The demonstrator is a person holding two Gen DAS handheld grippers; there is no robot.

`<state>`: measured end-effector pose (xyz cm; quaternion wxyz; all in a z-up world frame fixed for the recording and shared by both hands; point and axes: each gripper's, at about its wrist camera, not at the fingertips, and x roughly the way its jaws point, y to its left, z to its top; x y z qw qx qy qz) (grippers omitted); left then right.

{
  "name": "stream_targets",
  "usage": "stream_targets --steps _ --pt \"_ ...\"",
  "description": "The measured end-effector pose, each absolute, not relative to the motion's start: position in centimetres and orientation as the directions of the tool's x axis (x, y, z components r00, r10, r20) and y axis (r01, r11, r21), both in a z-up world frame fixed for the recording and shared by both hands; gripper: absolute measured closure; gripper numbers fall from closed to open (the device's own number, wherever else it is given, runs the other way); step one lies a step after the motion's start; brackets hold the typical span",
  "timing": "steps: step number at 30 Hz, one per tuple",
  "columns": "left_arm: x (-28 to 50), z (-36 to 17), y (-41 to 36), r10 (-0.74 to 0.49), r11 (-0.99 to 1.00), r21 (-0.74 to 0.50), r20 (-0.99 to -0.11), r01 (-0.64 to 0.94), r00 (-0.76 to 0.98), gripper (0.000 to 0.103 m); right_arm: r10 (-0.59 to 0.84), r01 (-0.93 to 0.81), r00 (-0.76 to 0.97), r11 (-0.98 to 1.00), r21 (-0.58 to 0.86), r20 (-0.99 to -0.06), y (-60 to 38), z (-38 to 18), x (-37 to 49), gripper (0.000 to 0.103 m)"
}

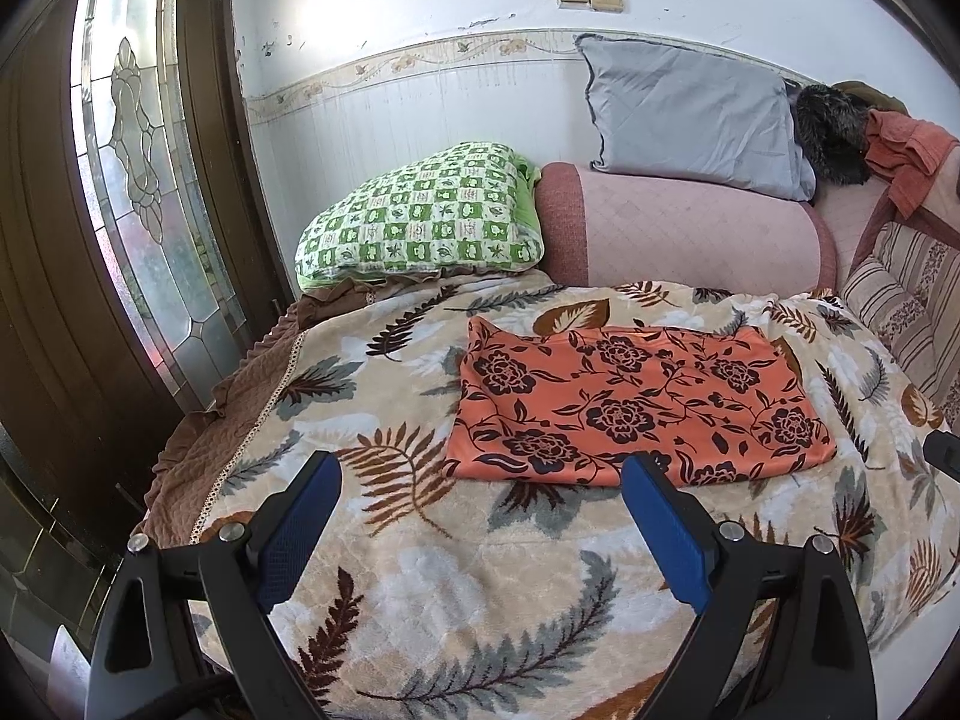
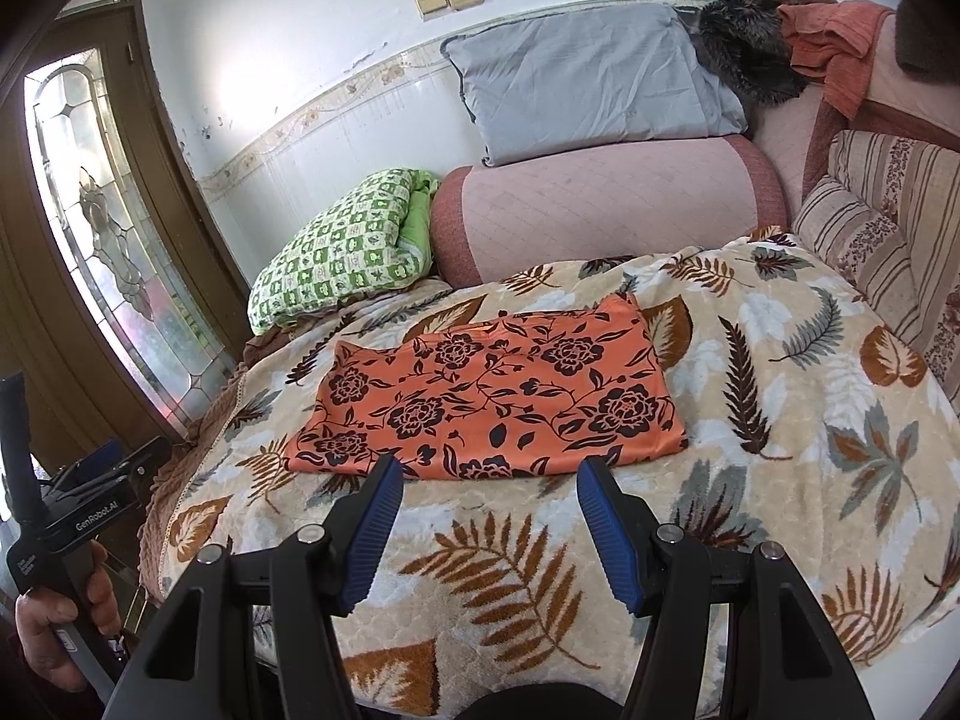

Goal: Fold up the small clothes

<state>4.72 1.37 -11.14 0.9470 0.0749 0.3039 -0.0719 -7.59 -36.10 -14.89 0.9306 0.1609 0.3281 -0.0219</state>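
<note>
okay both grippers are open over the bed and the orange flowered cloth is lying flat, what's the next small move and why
Probably ease both grippers forward to the near edge of the orange cloth with dark flower print. It lies flat on the leaf-patterned blanket, and neither the left gripper nor the right gripper touches it; both are open and stop short of that edge.

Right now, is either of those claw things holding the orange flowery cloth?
No. The orange cloth lies flat on the leaf-print blanket, with the right gripper and left gripper open short of it.
</note>
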Motion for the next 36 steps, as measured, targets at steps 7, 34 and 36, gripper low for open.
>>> stream_targets --steps 7,34,36 --pt "5.0 -11.4 1.5 -0.085 0.978 0.104 -0.593 0.18 0.801 0.009 0.07 0.14 0.777 0.95 0.279 -0.626 -36.0 -15.1 -7.2 0.039" --pt "5.2 -12.1 2.1 -0.065 0.983 0.1 -0.603 0.156 0.795 0.009 0.059 0.144 0.778 0.952 0.269 -0.625 -36.3 -14.8 -7.1 0.039" --pt "5.2 -12.1 2.0 -0.066 0.982 0.1 -0.603 0.157 0.795 0.009 0.059 0.145 0.777 0.952 0.27 -0.626 -36.3 -14.8 -7.1 0.039"
